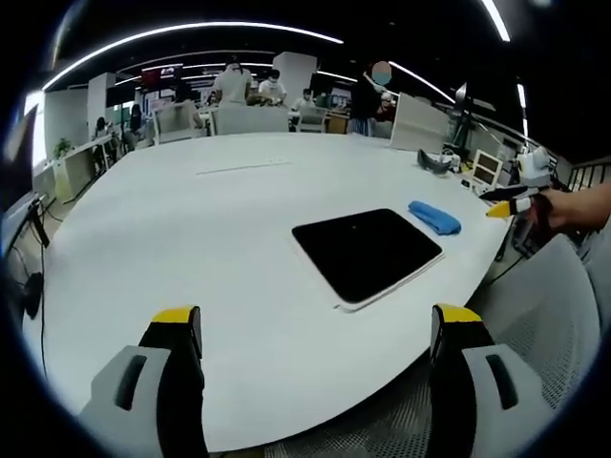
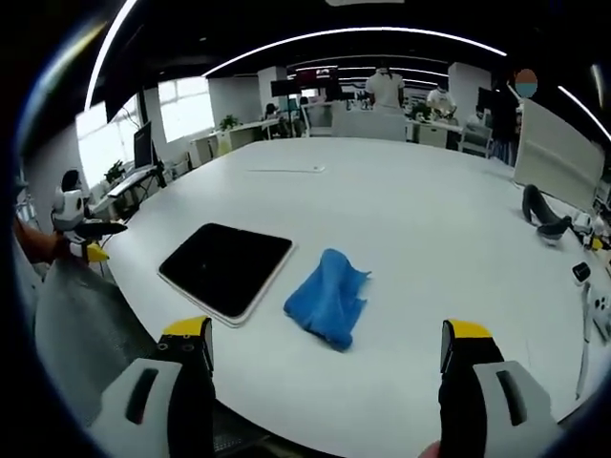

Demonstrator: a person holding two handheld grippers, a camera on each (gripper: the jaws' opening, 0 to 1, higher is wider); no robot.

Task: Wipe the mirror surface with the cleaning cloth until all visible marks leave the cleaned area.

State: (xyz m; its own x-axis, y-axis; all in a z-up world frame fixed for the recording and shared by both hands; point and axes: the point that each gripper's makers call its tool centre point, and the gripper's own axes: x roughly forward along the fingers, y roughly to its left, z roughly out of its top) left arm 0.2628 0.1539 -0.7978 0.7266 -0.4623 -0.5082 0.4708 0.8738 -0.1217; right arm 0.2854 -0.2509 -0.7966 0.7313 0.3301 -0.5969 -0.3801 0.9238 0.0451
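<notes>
A dark rectangular mirror with a white rim [image 1: 368,252] lies flat on the white table [image 1: 210,219], ahead and to the right of my left gripper [image 1: 320,329], which is open and holds nothing. A crumpled blue cleaning cloth [image 1: 434,217] rests just beyond the mirror's far right corner. In the right gripper view the mirror [image 2: 225,268] lies to the left and the cloth [image 2: 329,297] sits just ahead of my right gripper [image 2: 329,343], open and empty. The other gripper [image 1: 520,202] enters at the right edge of the left gripper view, held by a hand, and shows at the left edge [image 2: 81,229] of the right gripper view.
A grey mesh chair back [image 1: 544,305] stands at the table's near edge. A dark object [image 2: 542,215] lies on the table at the far right. Several people, desks and partitions [image 1: 248,105] stand beyond the far edge. A thin white strip [image 2: 286,170] lies far across the table.
</notes>
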